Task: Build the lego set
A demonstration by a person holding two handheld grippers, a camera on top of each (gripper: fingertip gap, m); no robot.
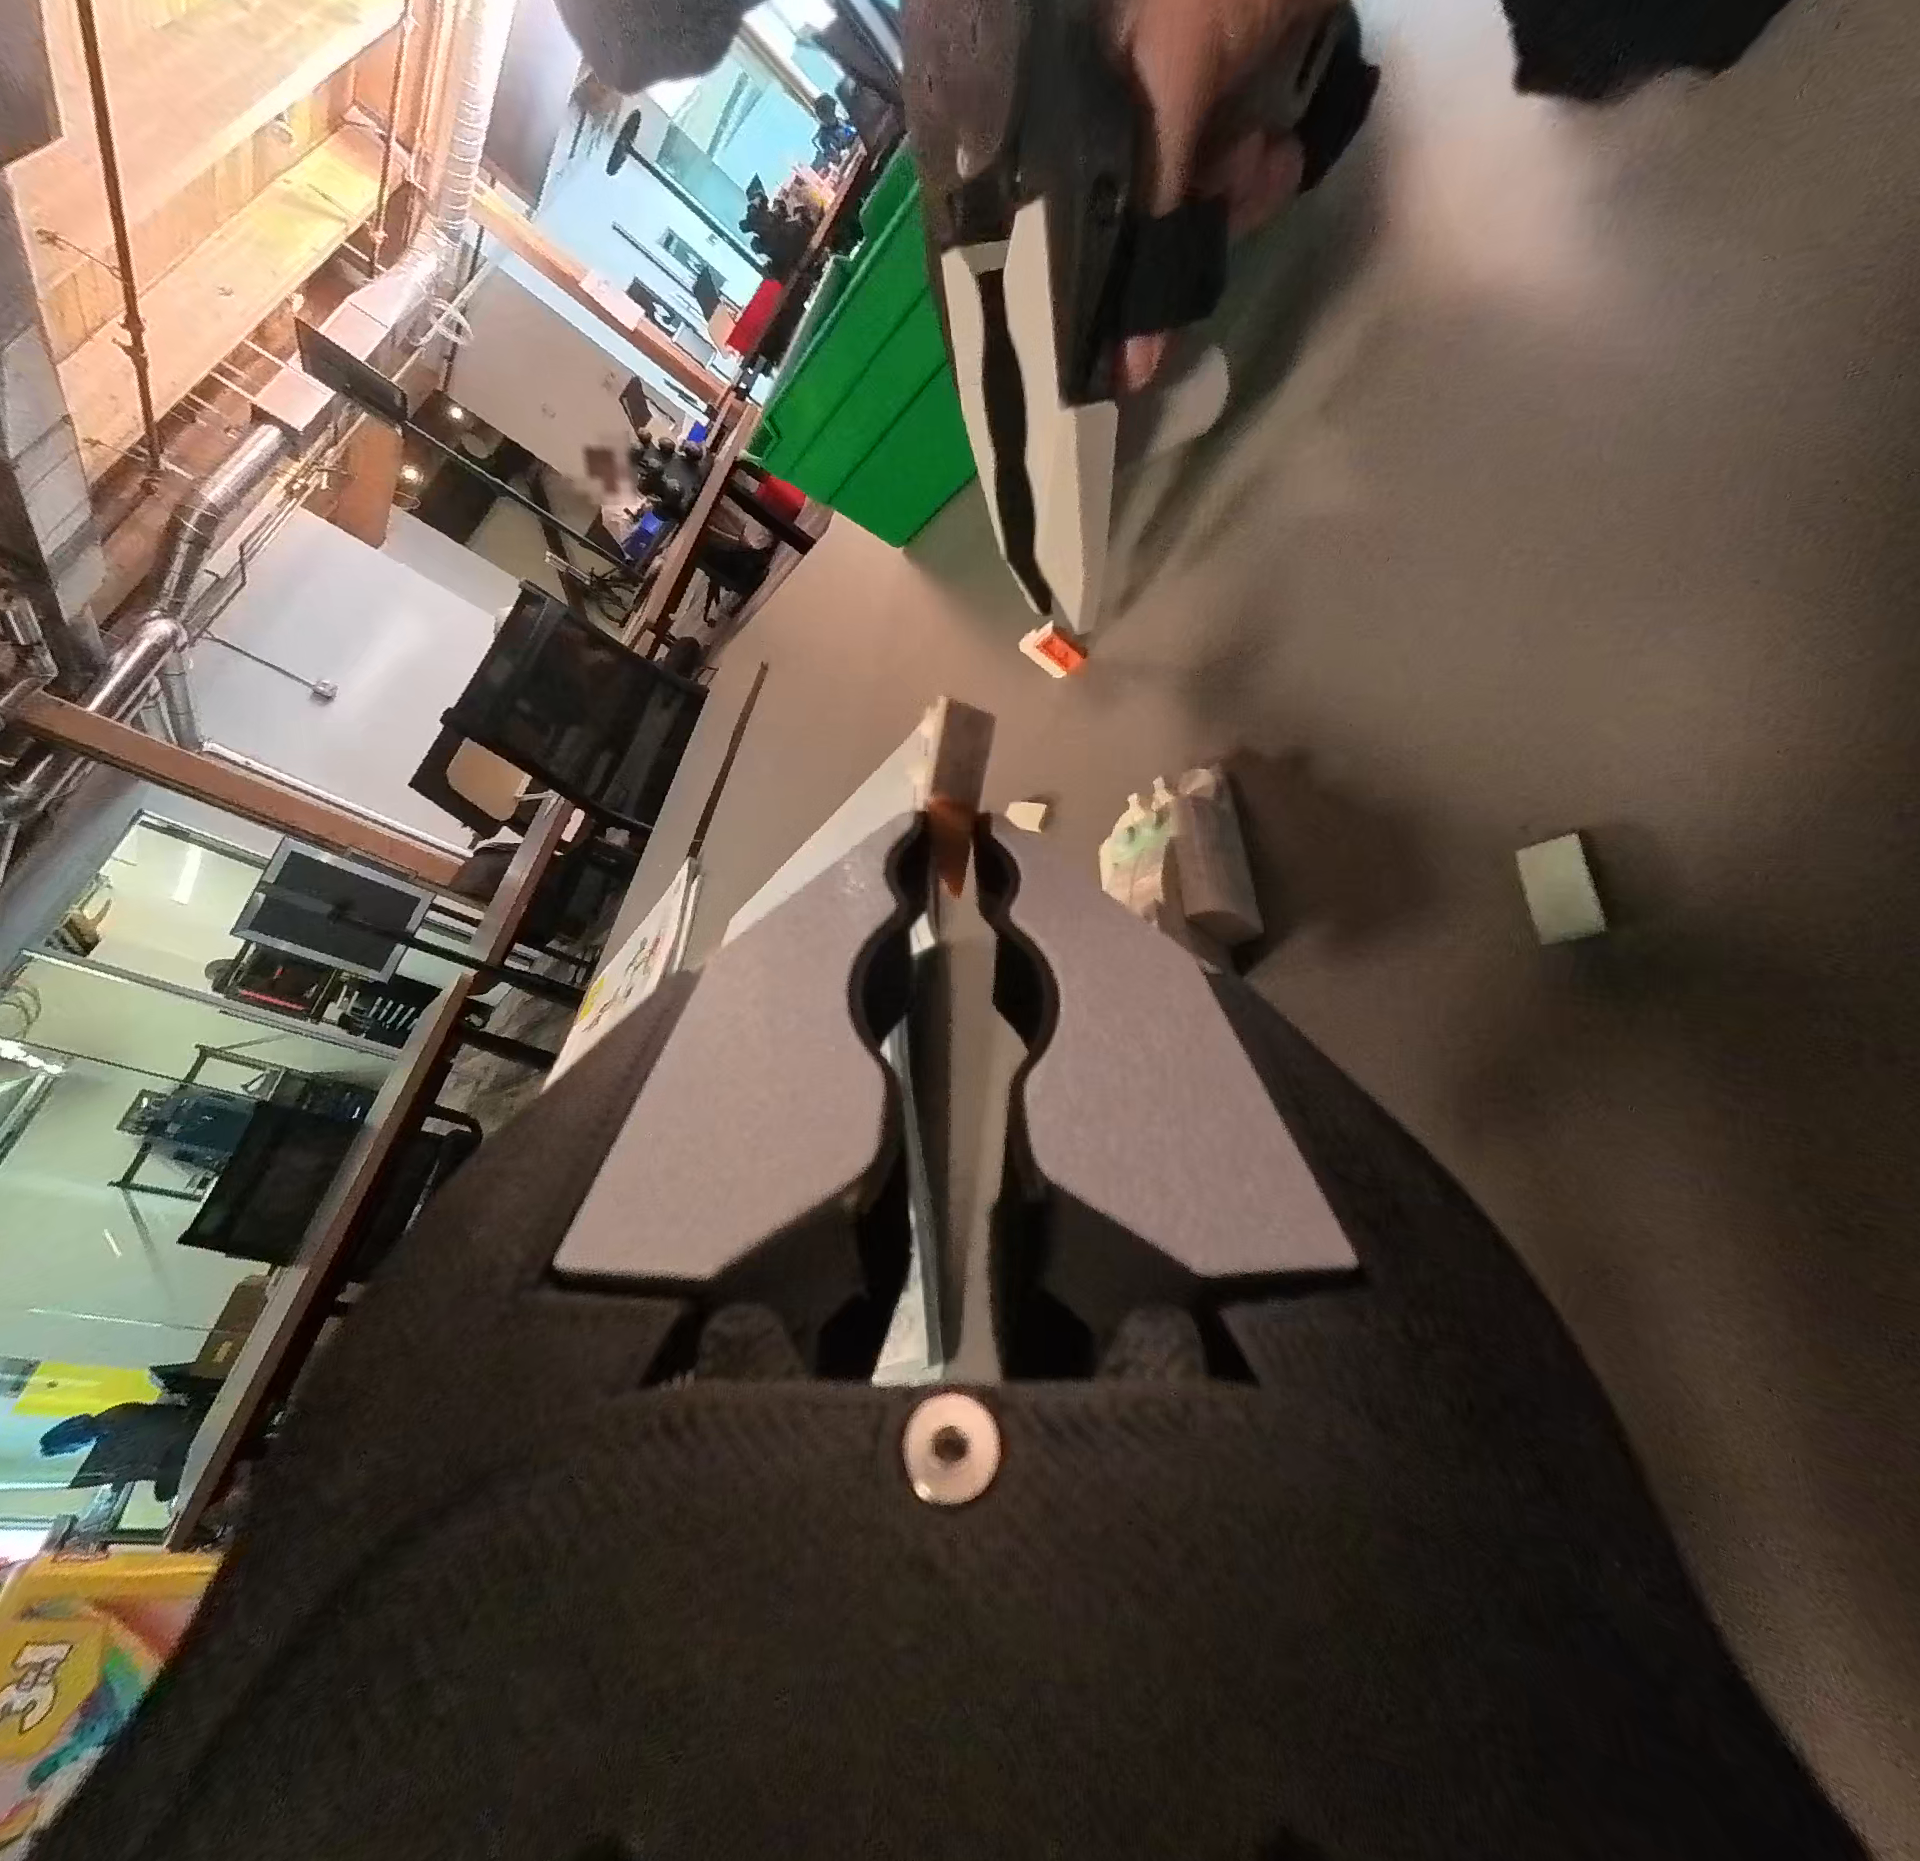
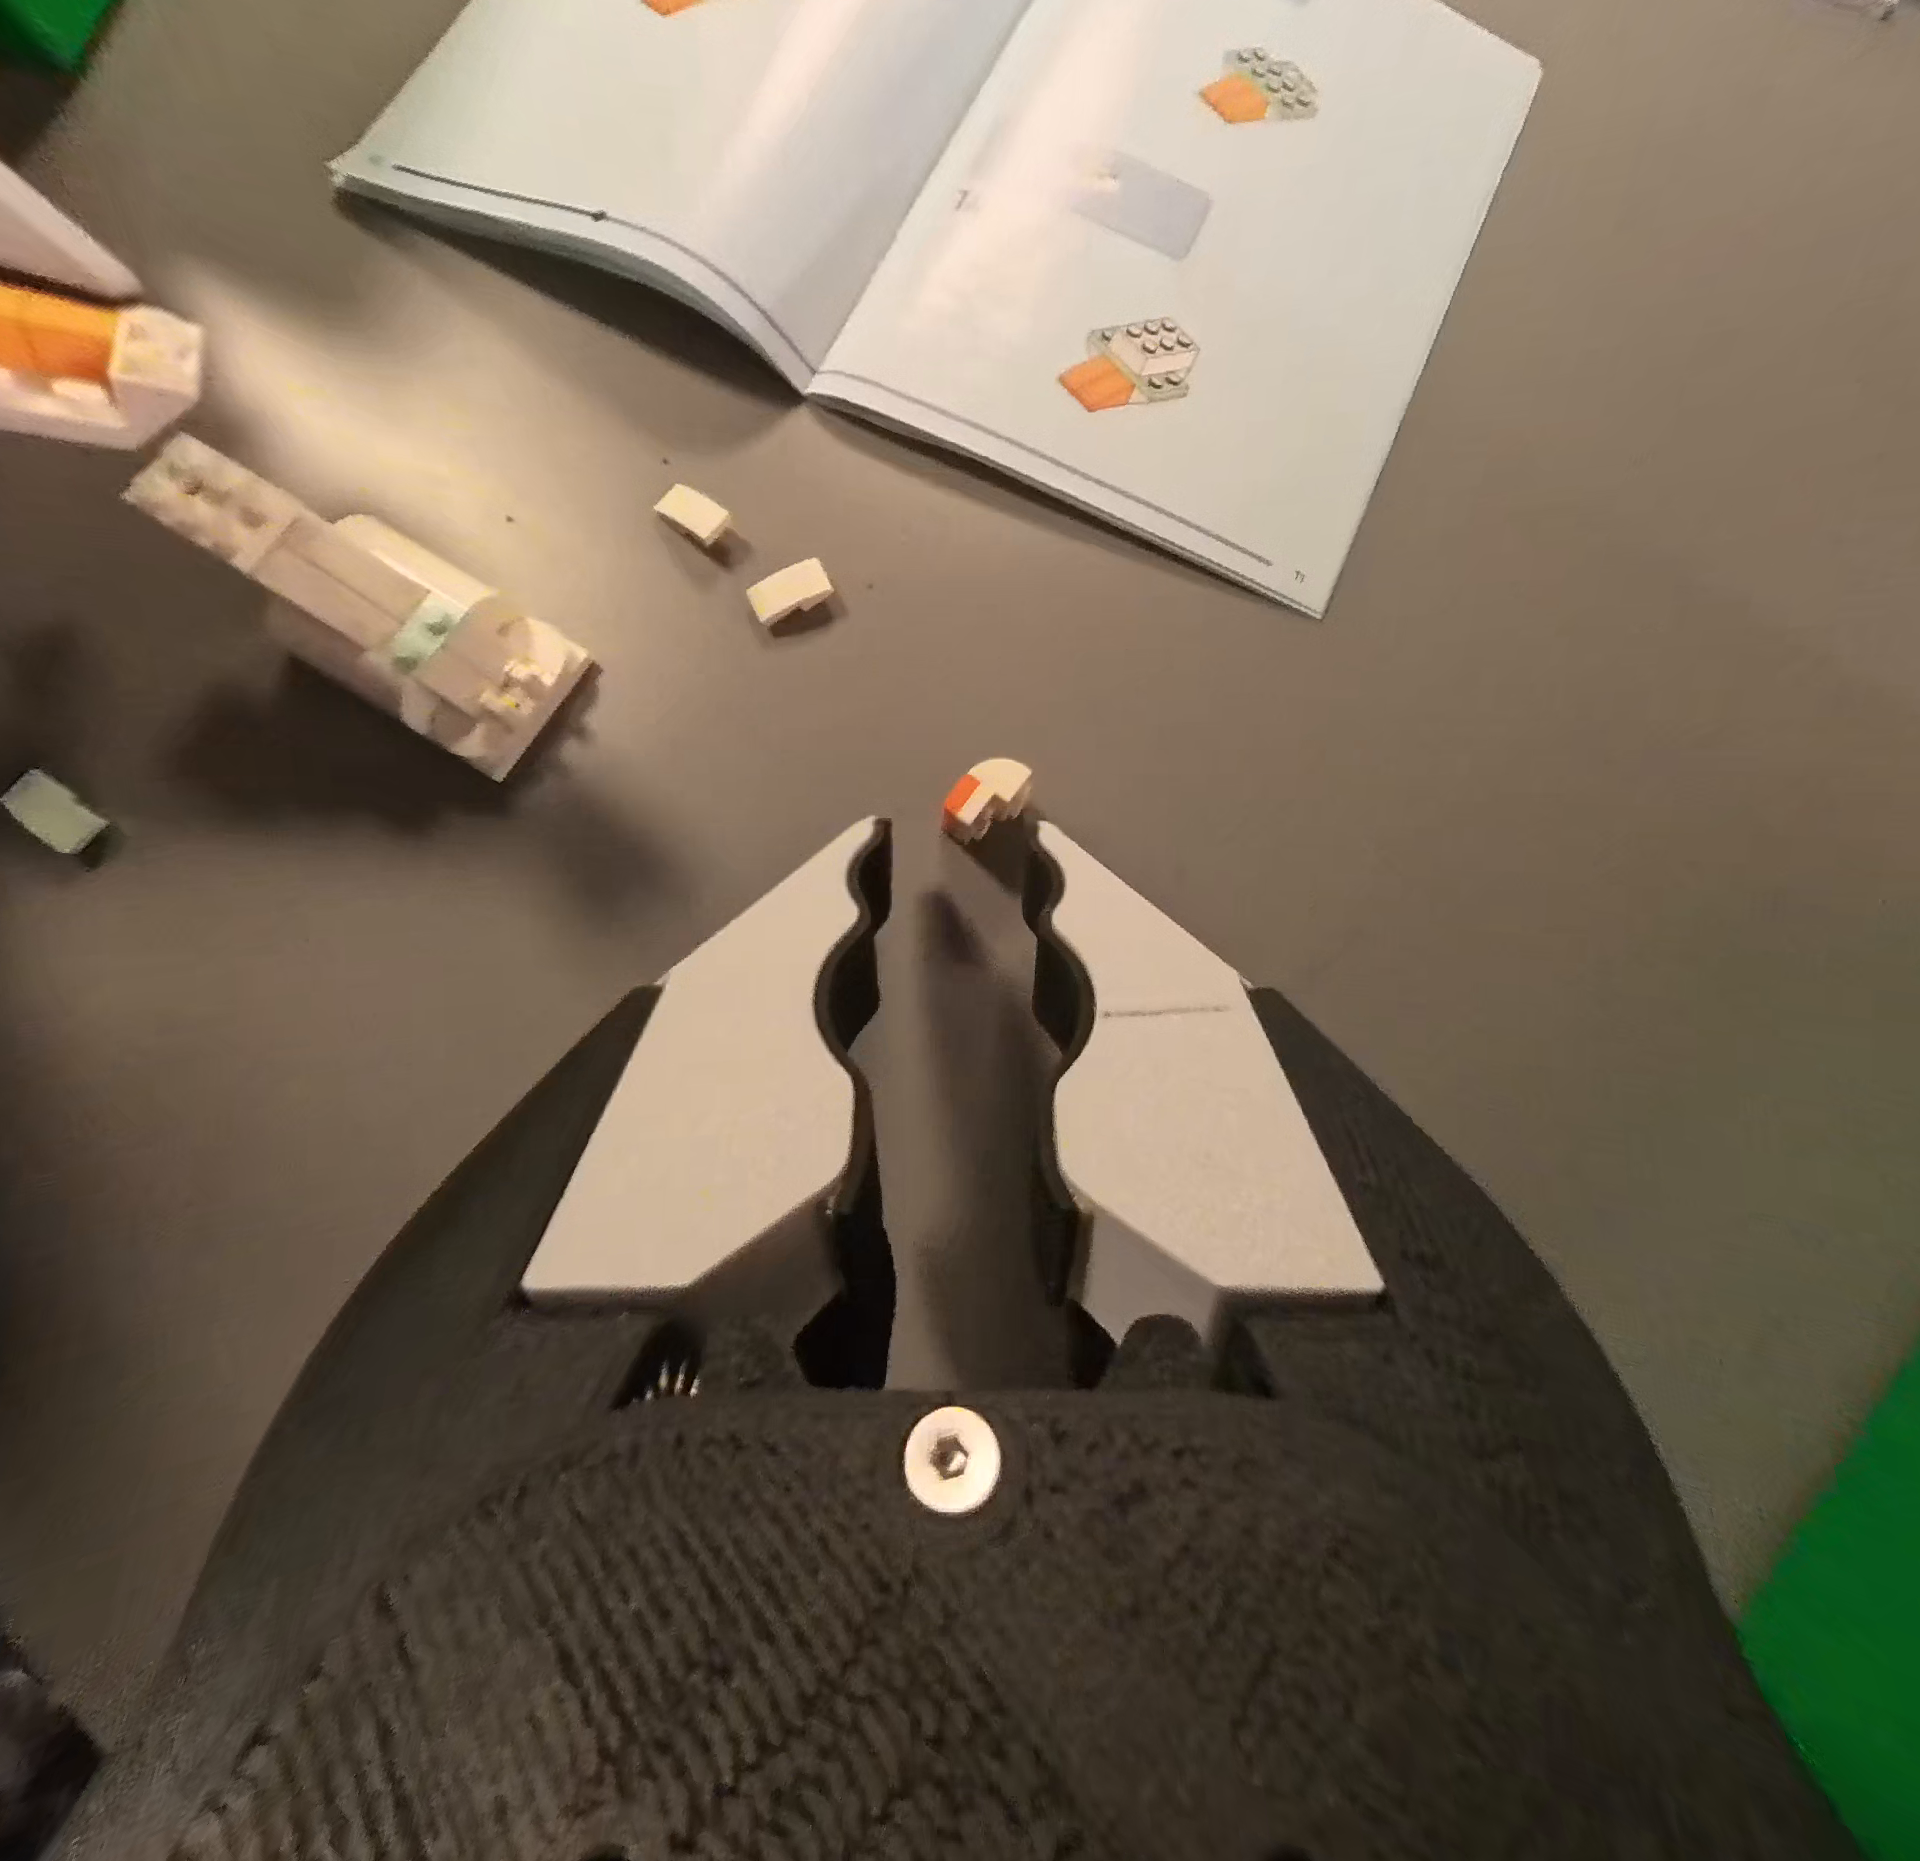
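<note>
My left gripper (image 1: 954, 837) is shut on an orange and white brick piece (image 1: 961, 757) that sticks out past its tips; the piece also shows at the left edge of the right wrist view (image 2: 104, 367). My right gripper (image 2: 956, 843) is open just above the grey table (image 2: 1351, 772). A small orange and white piece (image 2: 987, 798) lies just ahead of its tips, close to the right finger. That piece also shows in the left wrist view (image 1: 1055, 653), under my right gripper (image 1: 1049, 523). A white brick assembly (image 2: 384, 606) lies on its side to the left.
An open instruction booklet (image 2: 935, 201) lies at the far side. Two small white curved pieces (image 2: 693, 512) (image 2: 792, 592) lie between the booklet and the assembly. A pale green piece (image 2: 52, 812) lies at the left. Green bins (image 1: 873, 377) stand at the table's edge. One gripper's finger ends stand about 15 centimeters off the other's.
</note>
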